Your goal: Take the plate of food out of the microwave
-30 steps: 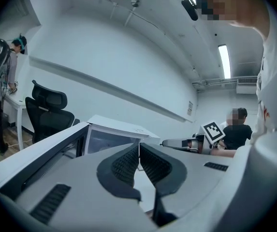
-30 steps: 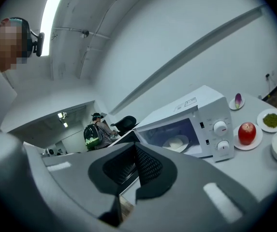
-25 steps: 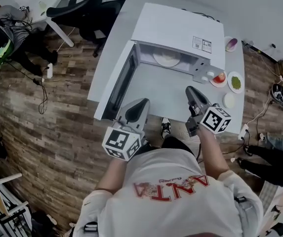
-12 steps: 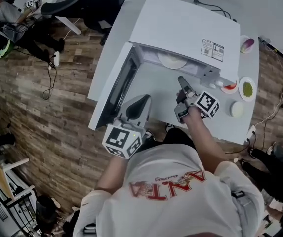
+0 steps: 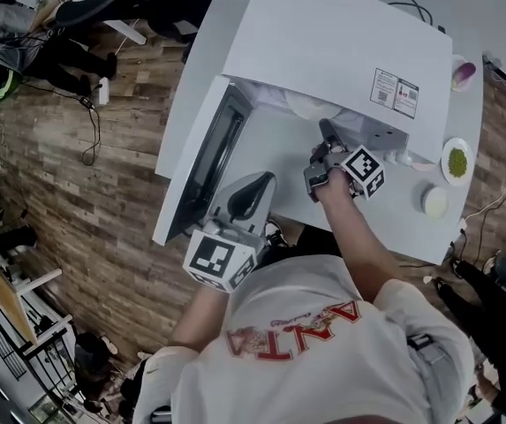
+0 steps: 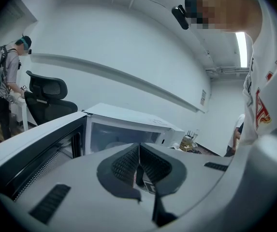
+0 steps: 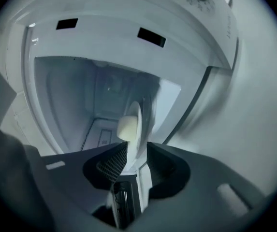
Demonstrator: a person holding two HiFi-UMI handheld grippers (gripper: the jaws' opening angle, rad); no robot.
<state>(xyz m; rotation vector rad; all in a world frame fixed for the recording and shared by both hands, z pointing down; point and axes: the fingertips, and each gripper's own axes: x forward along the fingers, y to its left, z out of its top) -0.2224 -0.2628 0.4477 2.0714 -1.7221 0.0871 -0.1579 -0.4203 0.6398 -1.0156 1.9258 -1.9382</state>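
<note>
The microwave (image 5: 341,42) sits on the counter (image 5: 394,210) with its door (image 5: 204,162) swung open to the left, leaving the cavity free for a reach from the near side. The right hand-held gripper (image 7: 137,151) is pushed into that opening, turned so its parted jaws straddle the near rim of the plate (image 7: 139,122). It looks lined up for a pinch, though no firm grip shows yet. The plate is inside the microwave, with a pale lump of food (image 7: 127,128) on it. The left hand-held gripper (image 6: 139,151) hangs back near the door, clenched on nothing, probably just kept clear.

From the head view, the microwave's top hides most of the plate. In the right gripper view the plate is seen edge-on and blurred, so what the food is and whether the pads touch the rim cannot be told.
</note>
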